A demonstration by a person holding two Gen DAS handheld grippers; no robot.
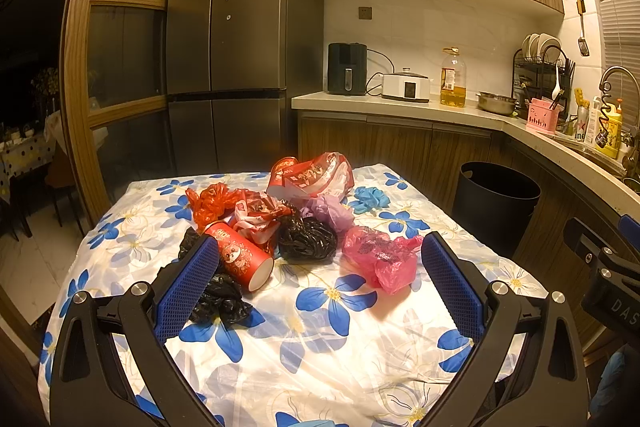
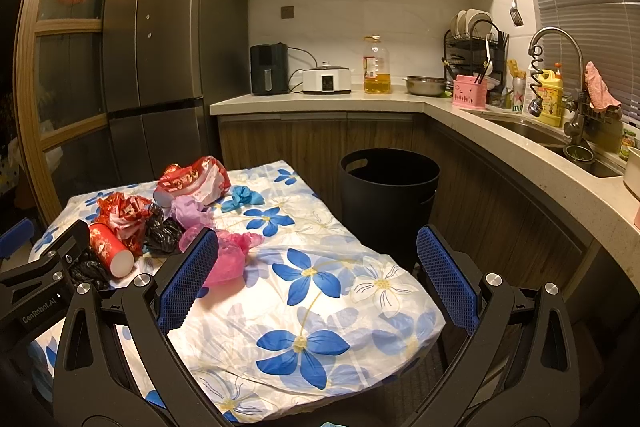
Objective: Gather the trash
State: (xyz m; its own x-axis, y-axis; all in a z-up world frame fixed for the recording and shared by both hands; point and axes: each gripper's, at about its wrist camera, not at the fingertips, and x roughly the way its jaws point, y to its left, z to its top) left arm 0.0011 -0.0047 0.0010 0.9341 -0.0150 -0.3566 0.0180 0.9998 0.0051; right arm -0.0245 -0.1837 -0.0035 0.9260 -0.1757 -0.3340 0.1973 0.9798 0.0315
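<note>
The left hand-held gripper (image 1: 316, 267) hangs low over the near part of the flowered cloth (image 1: 320, 347), its blue fingers spread wide apart and holding nothing. The right hand-held gripper (image 2: 318, 263) is just as open and empty, set nearer the bin-side edge of the cloth. Both point forward and slightly down, level with each other, a ready pose before any pick rather than a grasp in hand.

The trash lies heaped on the cloth-covered counter (image 2: 360, 327), with the black bin (image 2: 390, 187) as the landmark. Nearest the left hand-held gripper, and farthest from the bin, is a crumpled black bag (image 1: 222, 297). A red paper cup (image 1: 240, 257) rests on its side against that bag, open mouth toward the camera. On the bin side of the cup lies a pink bag (image 1: 380, 259), close to the right finger of the left hand-held gripper; between cup and pink bag sits a second black bag (image 1: 308, 239). Farther back are red-and-white wrappers (image 1: 260, 215), an orange bag (image 1: 210, 203), a lilac bag (image 1: 330, 209), a large red printed bag (image 1: 312, 177), and a blue glove (image 1: 372, 197) at the corner closest to the bin.

The bin stands on the floor just beside the counter, open-topped, probably so each piece can be carried a short way and dropped. Nothing seems collected yet; the pink bag looks the easiest first target.
</note>
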